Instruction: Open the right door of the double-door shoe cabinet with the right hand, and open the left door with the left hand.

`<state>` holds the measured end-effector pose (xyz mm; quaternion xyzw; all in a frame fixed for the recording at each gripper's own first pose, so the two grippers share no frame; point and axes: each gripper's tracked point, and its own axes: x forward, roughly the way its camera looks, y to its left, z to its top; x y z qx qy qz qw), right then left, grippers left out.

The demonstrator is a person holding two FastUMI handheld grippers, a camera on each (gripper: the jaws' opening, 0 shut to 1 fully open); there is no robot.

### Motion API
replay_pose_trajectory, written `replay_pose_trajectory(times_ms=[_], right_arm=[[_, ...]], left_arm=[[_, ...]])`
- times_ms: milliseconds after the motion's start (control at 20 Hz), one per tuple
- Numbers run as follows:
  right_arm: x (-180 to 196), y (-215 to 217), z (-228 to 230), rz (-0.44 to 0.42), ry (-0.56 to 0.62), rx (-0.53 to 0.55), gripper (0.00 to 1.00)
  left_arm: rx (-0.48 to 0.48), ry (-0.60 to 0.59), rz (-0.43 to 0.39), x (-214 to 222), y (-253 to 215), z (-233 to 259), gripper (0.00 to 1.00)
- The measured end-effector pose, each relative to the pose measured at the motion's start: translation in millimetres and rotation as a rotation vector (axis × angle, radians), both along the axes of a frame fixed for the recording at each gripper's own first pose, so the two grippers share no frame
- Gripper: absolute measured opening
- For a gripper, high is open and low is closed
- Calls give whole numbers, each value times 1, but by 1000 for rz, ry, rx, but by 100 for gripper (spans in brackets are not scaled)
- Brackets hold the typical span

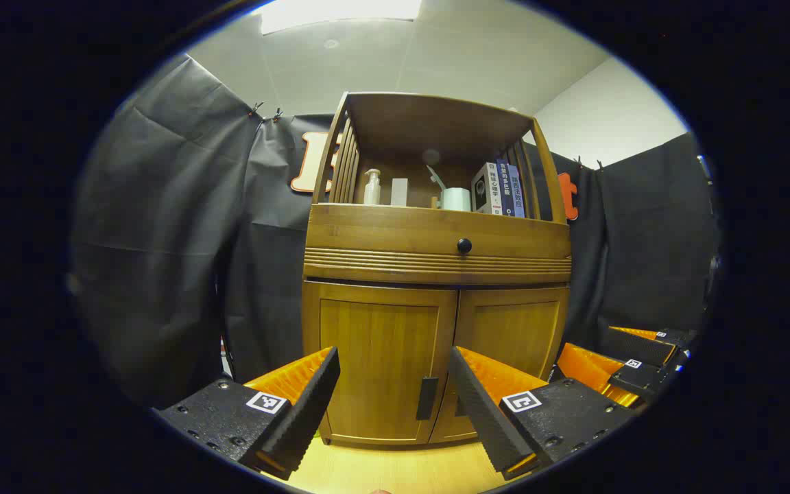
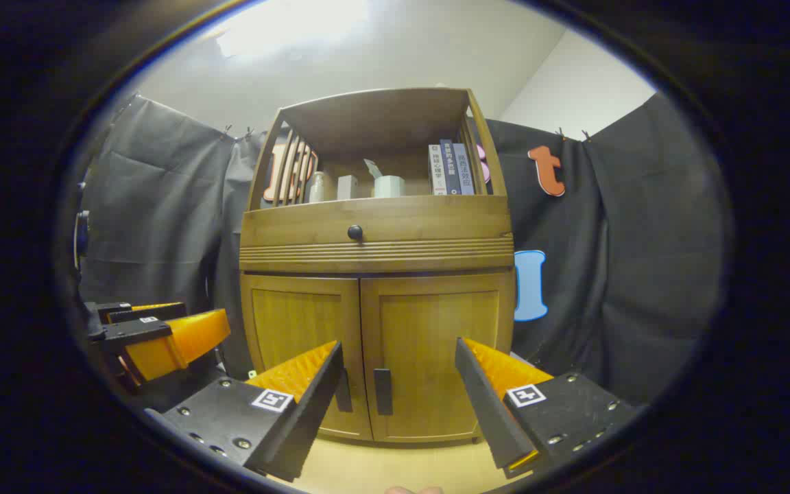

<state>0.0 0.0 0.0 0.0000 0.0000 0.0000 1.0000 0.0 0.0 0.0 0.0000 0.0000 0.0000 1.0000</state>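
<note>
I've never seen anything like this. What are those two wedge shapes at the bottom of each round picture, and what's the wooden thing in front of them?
The wedges are the two fingers of a hand-held gripper; a person holds one in each hand. Each picture comes from a camera riding on one gripper, looking forward. The left gripper and right gripper are both open and hold nothing. Ahead stands a wooden cabinet with a left door and right door, both closed, each with a dark handle. Above is a drawer knob, and a shelf with a bottle and books.
</note>
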Motion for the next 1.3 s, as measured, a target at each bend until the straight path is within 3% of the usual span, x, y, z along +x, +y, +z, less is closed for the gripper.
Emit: replay_pose_trajectory(times_ms=[50, 300, 350, 400, 800, 1100, 1150, 1200, 1300], right_arm=[[0, -1, -1, 1, 4, -2, 98], [5, -2, -3, 8, 6, -10, 97], [6, -1, -4, 13, 8, -9, 93], [7, 0, -5, 18, 10, -6, 97], [21, 3, -31, 37, 54, 3, 100], [53, 20, -80, 69, 115, -44, 100], [62, 23, -87, 72, 125, -51, 93], [71, 27, -96, 77, 137, -54, 98], [89, 33, -108, 74, 158, -50, 94]], left_arm=[[0, 3, 3, 1, 0, -2, 97], [4, 4, 12, 4, -3, -1, 98], [7, 4, 16, 4, -2, -1, 98], [10, 4, 21, 4, -1, -1, 98], [22, 1, 83, -2, 16, 3, 98], [67, -7, 203, -29, 62, 12, 97], [74, -8, 232, -34, 72, 14, 97], [82, -9, 261, -39, 82, 16, 96], [98, -11, 315, -49, 101, 20, 97]])
